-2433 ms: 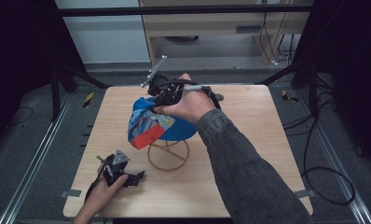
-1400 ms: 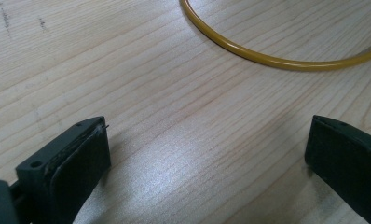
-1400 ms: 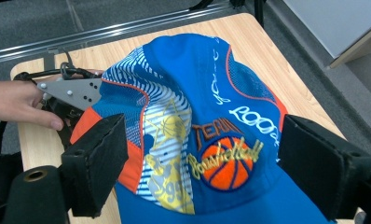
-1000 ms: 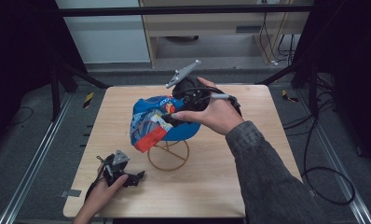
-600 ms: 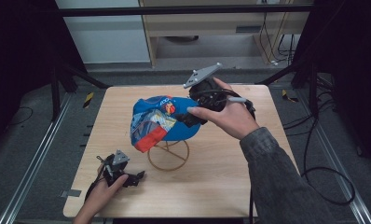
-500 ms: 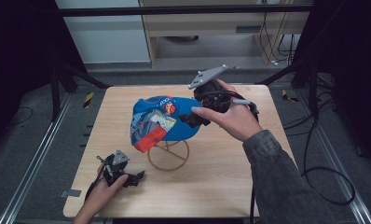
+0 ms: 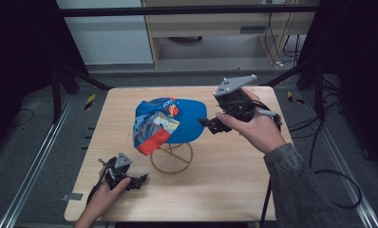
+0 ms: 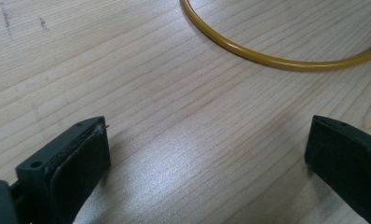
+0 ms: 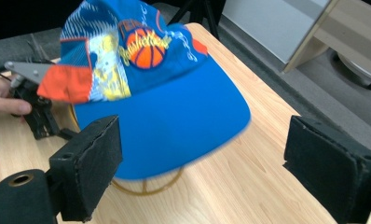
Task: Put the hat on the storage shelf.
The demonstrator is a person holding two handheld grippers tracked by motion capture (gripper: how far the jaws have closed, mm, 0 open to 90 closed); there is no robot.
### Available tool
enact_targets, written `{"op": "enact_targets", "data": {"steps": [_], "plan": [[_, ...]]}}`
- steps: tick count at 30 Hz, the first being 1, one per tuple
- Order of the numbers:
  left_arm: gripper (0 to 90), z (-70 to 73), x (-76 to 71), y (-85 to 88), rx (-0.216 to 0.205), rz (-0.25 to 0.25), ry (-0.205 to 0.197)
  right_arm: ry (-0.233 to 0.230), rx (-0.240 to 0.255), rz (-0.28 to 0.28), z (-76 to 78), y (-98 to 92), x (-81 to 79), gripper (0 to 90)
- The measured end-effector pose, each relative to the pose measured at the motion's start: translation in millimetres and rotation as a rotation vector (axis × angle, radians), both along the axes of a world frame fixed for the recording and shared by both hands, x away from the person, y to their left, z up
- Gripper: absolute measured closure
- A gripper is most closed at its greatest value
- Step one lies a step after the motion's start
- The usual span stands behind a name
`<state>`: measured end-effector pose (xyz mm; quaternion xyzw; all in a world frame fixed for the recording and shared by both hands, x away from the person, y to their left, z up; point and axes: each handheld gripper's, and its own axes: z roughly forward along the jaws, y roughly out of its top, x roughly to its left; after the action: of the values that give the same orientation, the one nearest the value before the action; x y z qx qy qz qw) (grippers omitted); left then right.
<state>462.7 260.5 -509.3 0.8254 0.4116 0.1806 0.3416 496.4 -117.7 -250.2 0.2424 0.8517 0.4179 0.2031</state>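
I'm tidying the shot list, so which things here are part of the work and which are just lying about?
In the job:
blue cap on the yellow wire stand
right gripper, jaws open beside the cap's brim, having just closed slightly
left gripper, open, resting on the table

Lying about:
yellow-black object on the floor
cables

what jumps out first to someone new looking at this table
The bright blue cap with a basketball print sits on a yellow wire stand mid-table. The right claw hangs open just beside its brim, while the left claw rests open near the table's front left.
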Motion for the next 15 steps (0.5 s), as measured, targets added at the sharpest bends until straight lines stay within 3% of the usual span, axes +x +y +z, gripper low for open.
{"op": "enact_targets", "data": {"steps": [6,15], "plan": [[0.0,-0.2,-0.3,-0.4,-0.004,0.005,0.000,-0.018,0.012,-0.052,-16.7,-32.7,-11.6,12.7],[0.0,0.1,-0.2,0.1,0.003,0.000,0.003,-0.009,0.026,-0.108,-44.2,-62.6,-18.0,16.1]]}}
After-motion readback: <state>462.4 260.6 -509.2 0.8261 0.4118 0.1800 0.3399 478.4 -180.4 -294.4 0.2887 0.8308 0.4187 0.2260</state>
